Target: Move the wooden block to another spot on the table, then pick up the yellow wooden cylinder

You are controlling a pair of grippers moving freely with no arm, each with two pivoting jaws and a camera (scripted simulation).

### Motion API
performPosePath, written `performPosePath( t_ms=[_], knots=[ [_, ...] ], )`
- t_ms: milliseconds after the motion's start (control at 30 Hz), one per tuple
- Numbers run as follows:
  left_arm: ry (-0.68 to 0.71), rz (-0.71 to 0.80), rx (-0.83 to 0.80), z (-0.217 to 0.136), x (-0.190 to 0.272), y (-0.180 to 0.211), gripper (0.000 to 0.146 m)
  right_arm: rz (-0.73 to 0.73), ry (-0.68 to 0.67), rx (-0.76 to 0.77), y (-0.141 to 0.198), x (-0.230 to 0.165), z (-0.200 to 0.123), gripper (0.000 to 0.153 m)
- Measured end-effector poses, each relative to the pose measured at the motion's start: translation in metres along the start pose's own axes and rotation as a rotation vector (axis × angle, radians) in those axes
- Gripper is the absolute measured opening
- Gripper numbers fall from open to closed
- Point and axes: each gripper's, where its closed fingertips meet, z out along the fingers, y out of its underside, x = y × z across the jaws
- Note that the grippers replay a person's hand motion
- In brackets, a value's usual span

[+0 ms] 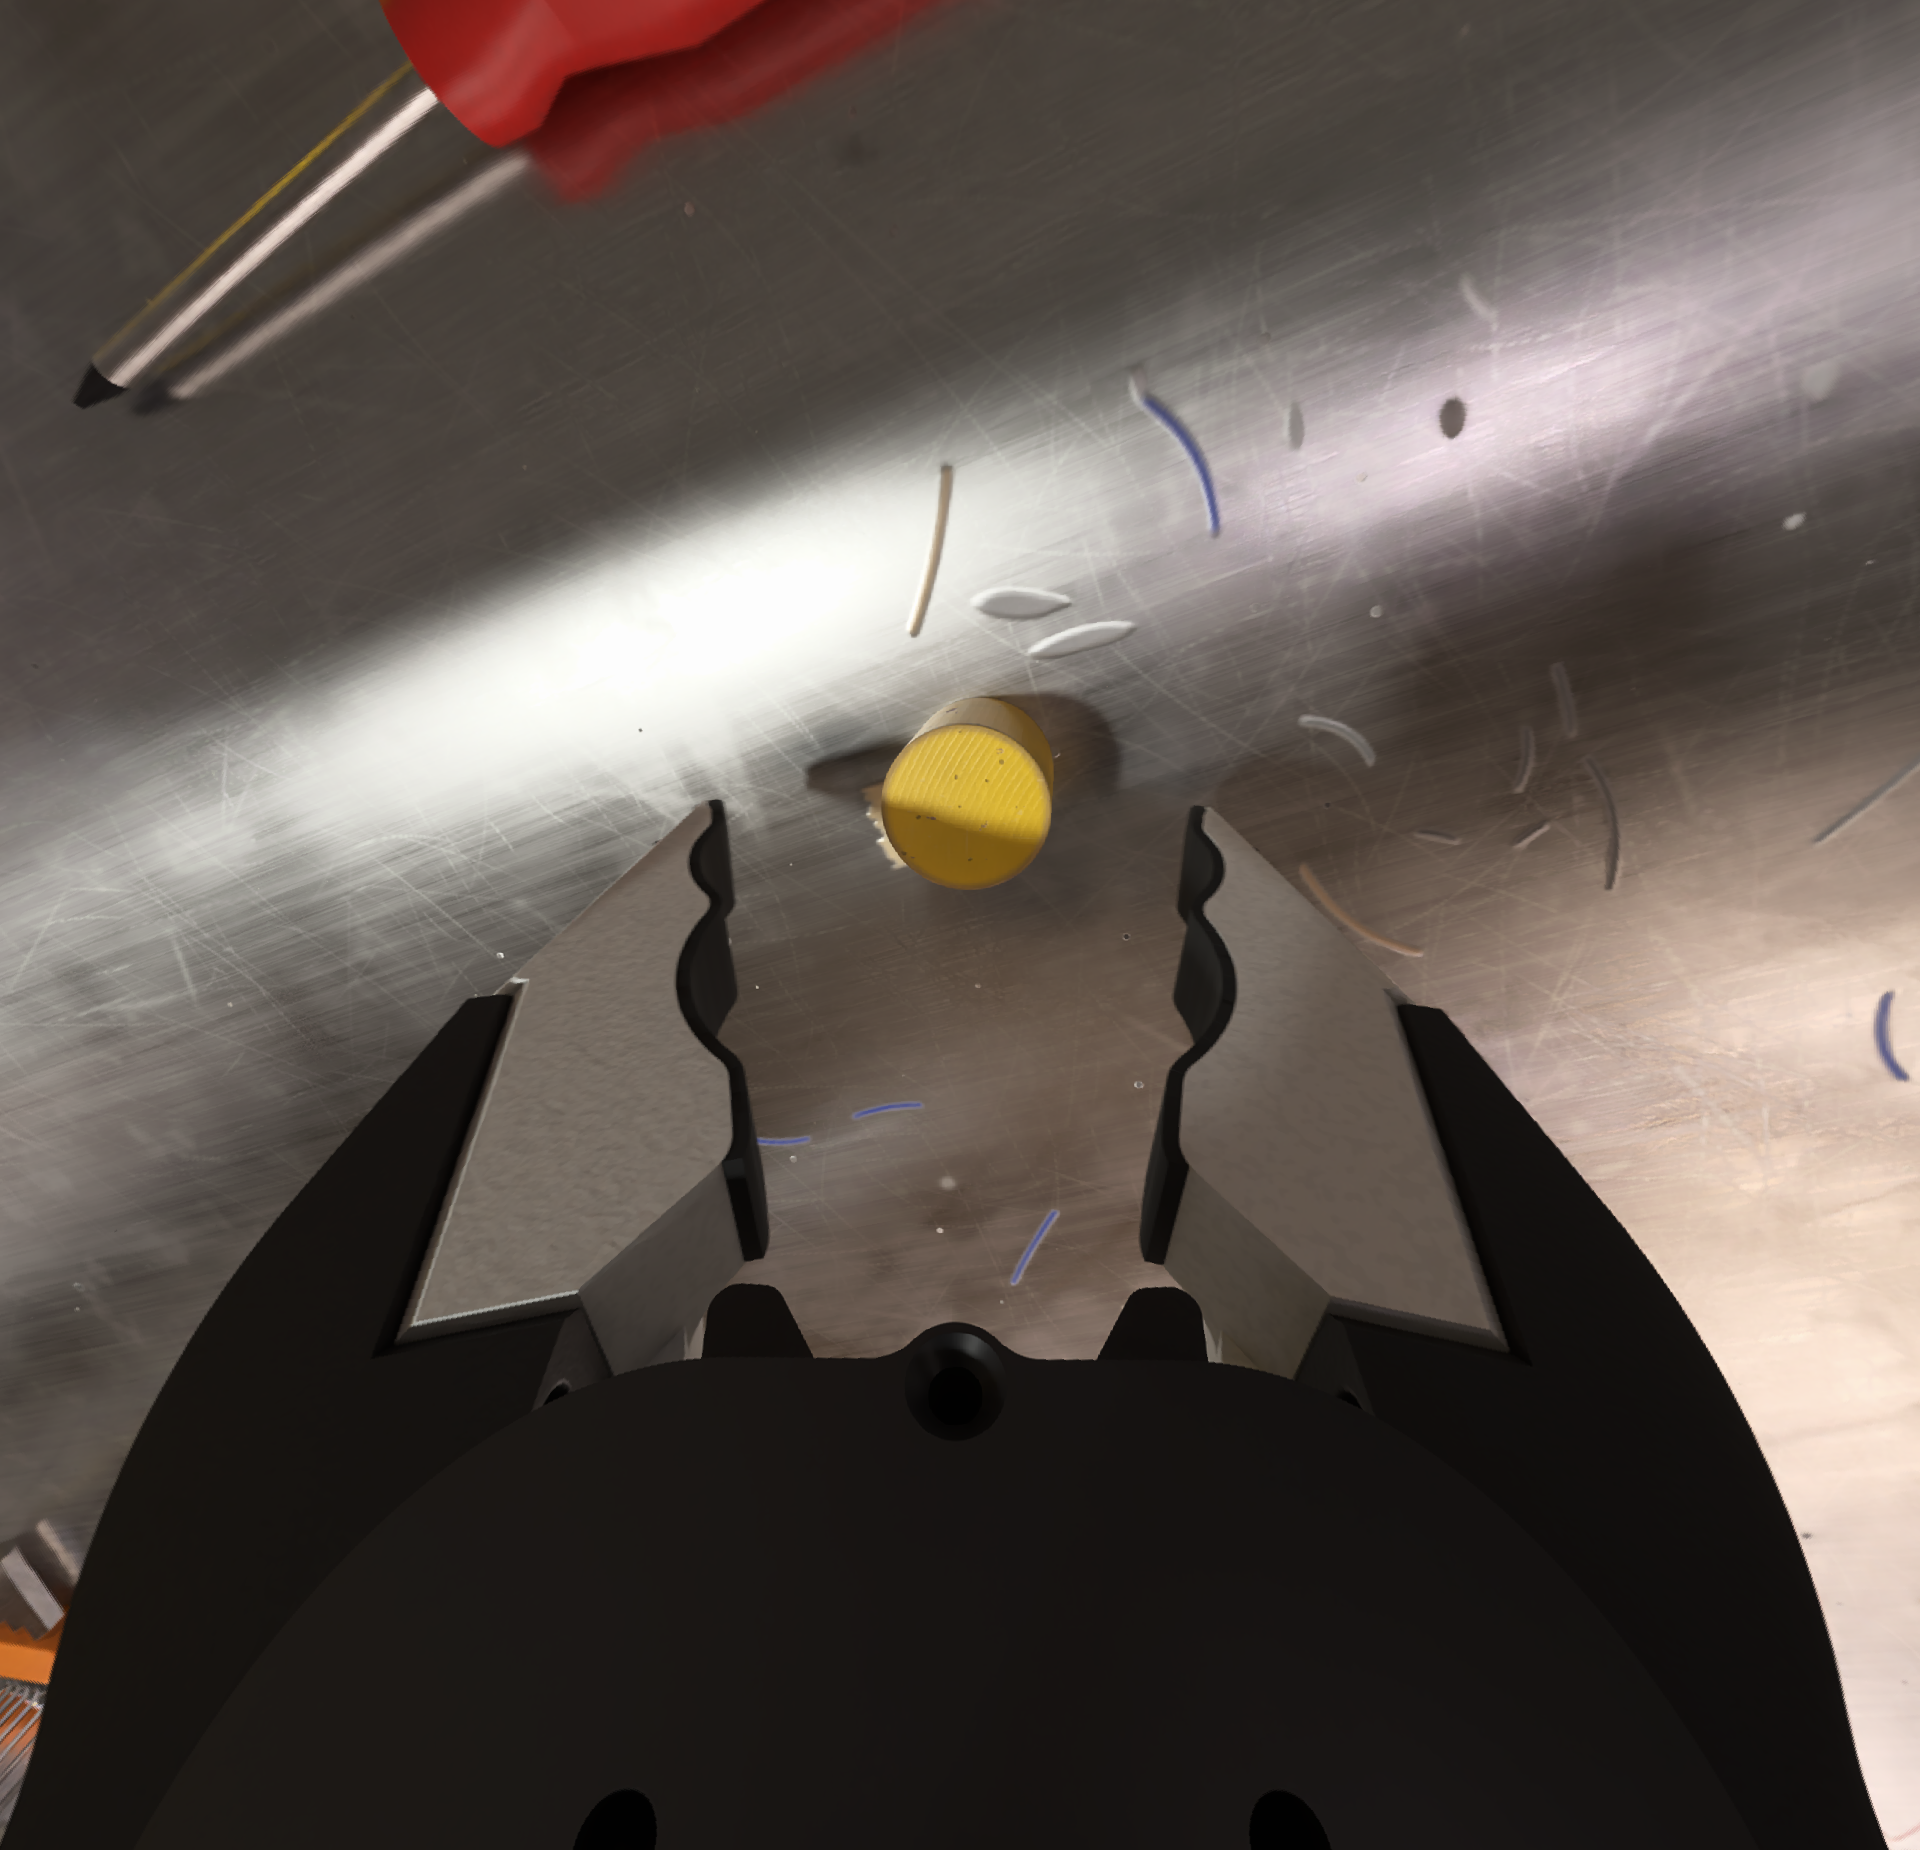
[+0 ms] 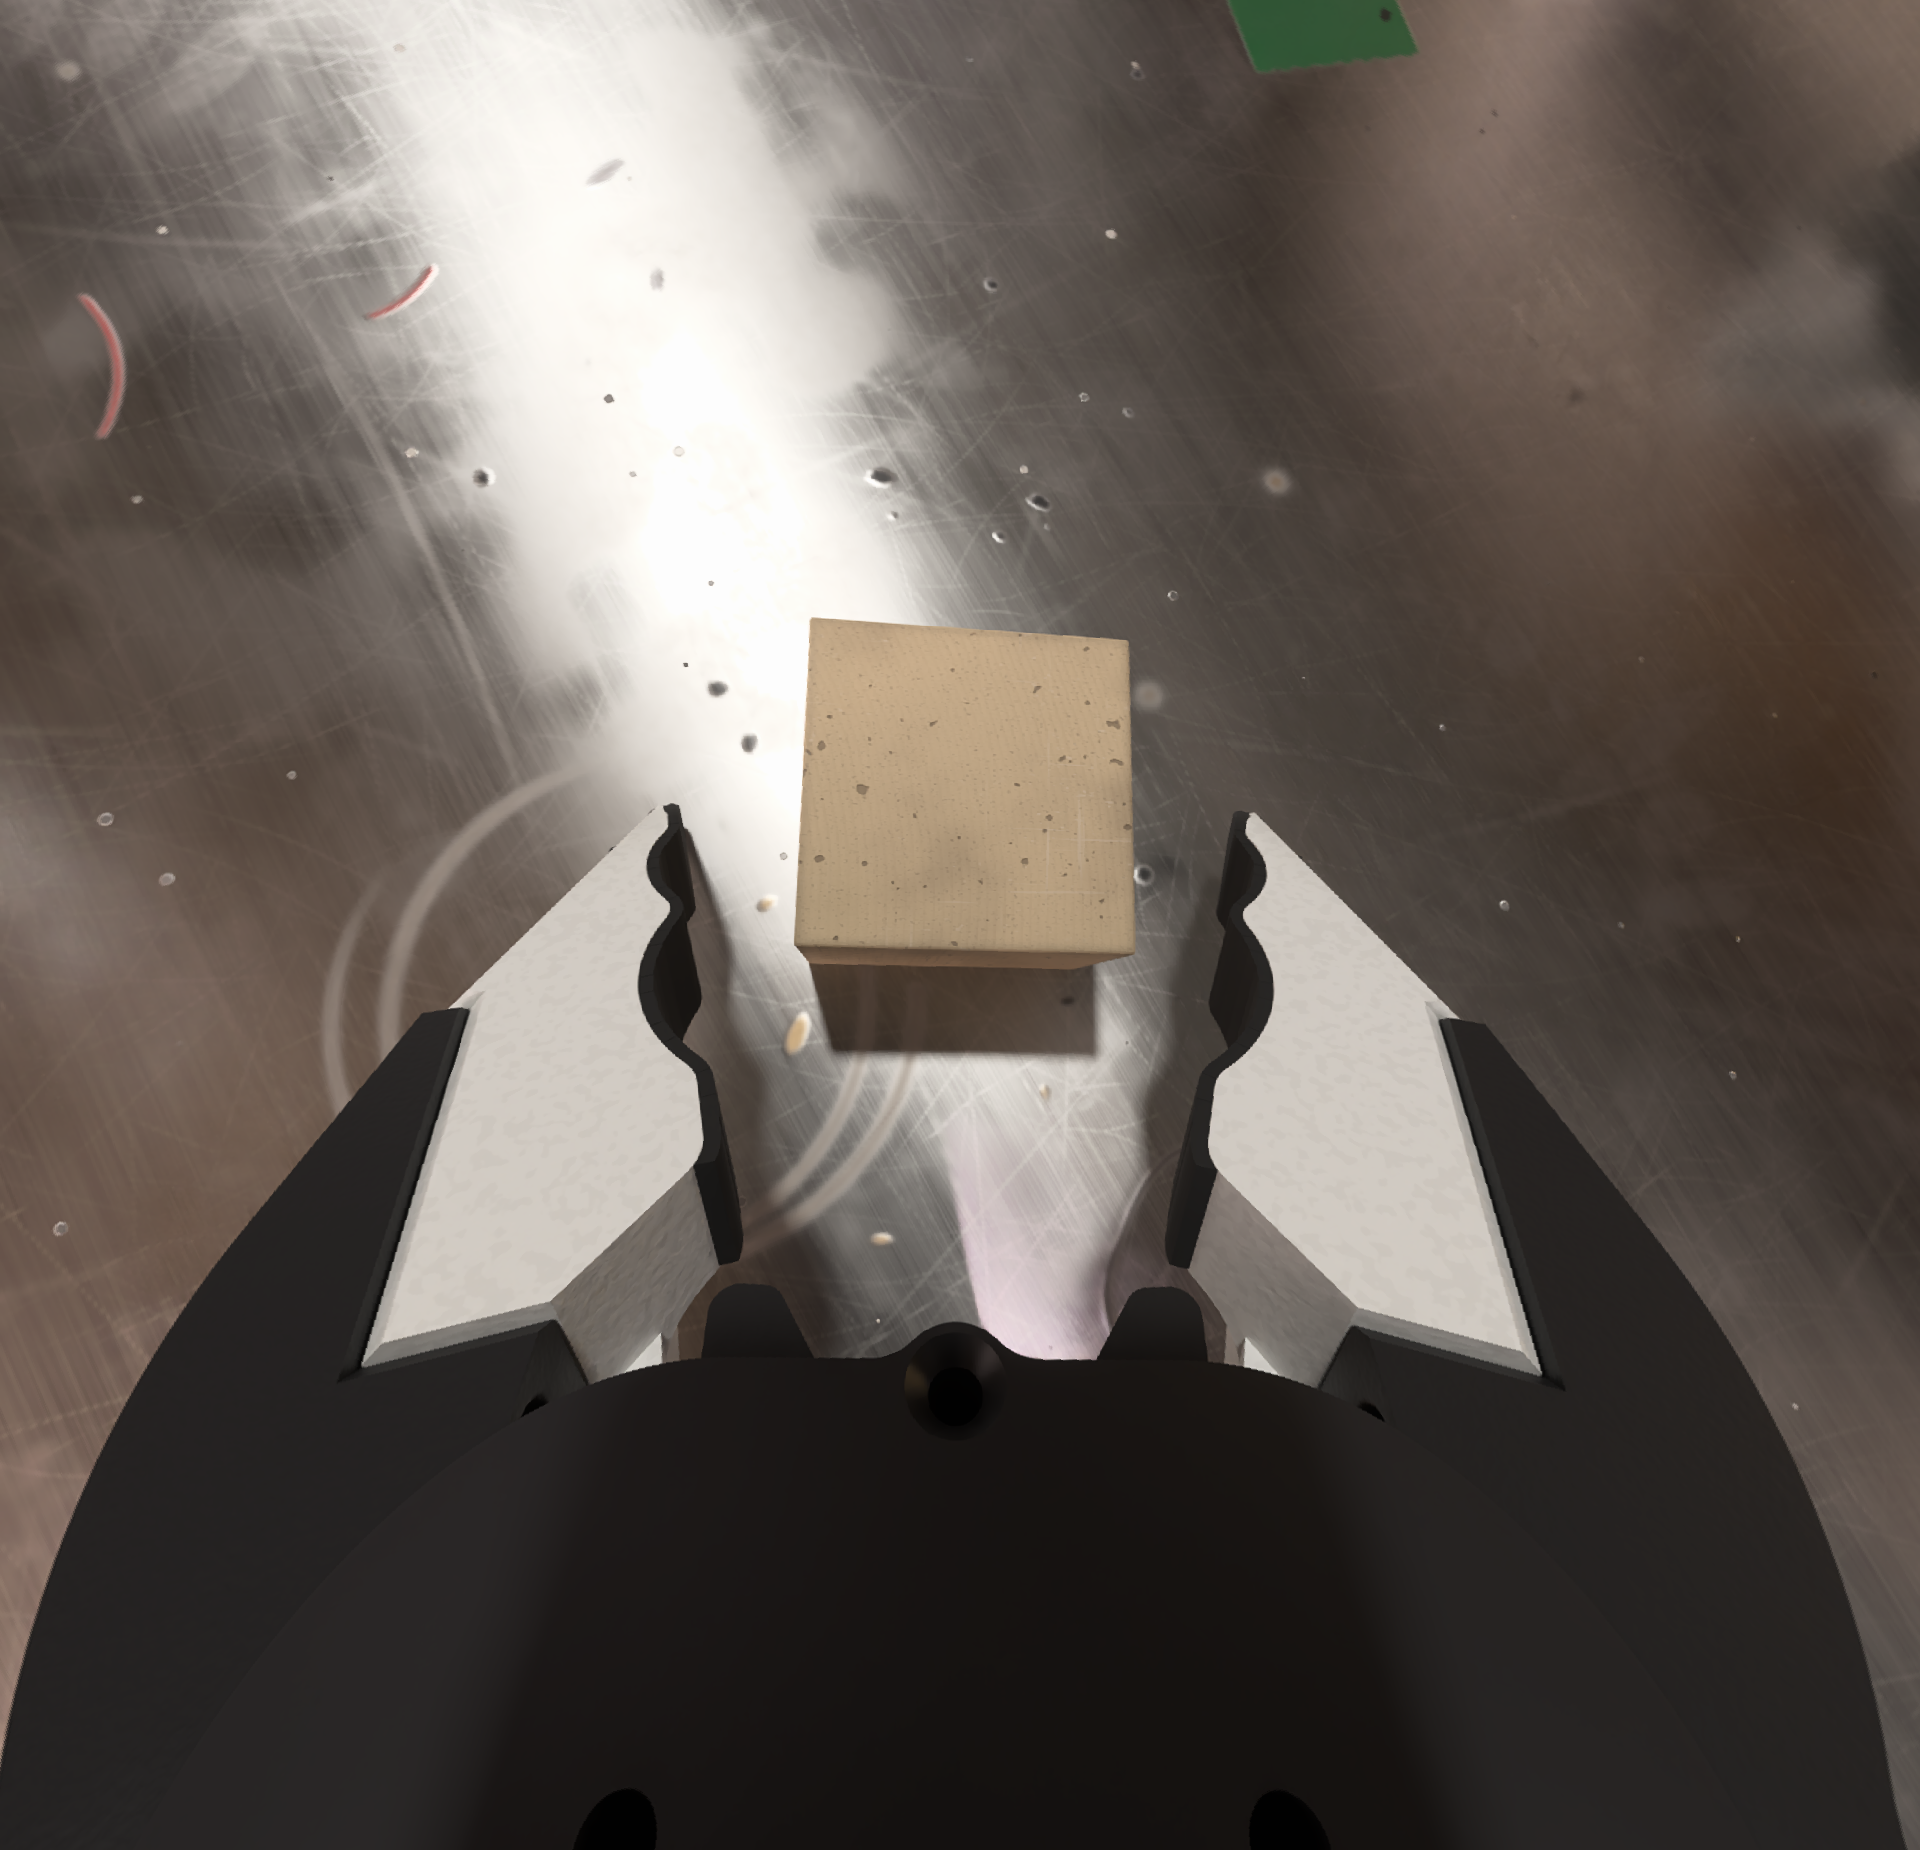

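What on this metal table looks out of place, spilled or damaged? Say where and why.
The table is scratched and littered with wire clippings and pale flakes beyond the yellow wooden cylinder. Crumbs lie around the wooden block. A red screwdriver lies slantwise. Nothing looks broken.

Left tool [image 1: 956,824] spread wide — yellow wooden cylinder [image 1: 966,808] between tips, untouched.

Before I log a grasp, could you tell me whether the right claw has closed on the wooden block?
No, the right claw is open, both fingers clear of the wooden block.
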Motion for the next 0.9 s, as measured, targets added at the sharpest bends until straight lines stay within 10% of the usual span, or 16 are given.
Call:
performPosePath(
  t_ms=[167, 367, 567, 733, 900],
  knots=[
    [0.029, 0.008, -0.012, 0.004, 0.003, 0.002, 0.033, -0.008, -0.001, 0.012, -0.001, -0.001, 0.000, 0.105],
    [-0.045, 0.047, 0.105, -0.028, 0.002, -0.004, 0.033, 0.000, 0.022, 0.086, -0.009, 0.002, -0.008, 0.103],
    [-0.109, 0.187, 0.614, -0.171, 0.064, -0.053, 0.033, 0.029, -0.005, 0.232, -0.024, 0.004, -0.024, 0.102],
    [0.622, 0.375, 1.072, -0.260, 0.284, -0.062, 0.033, -0.048, 0.023, 0.454, -0.050, 0.004, -0.051, 0.087],
    [1.551, 0.199, 0.979, -0.252, 0.443, -0.048, 0.033, -0.184, 0.097, 0.670, -0.085, -0.014, -0.099, 0.069]
  ],
)
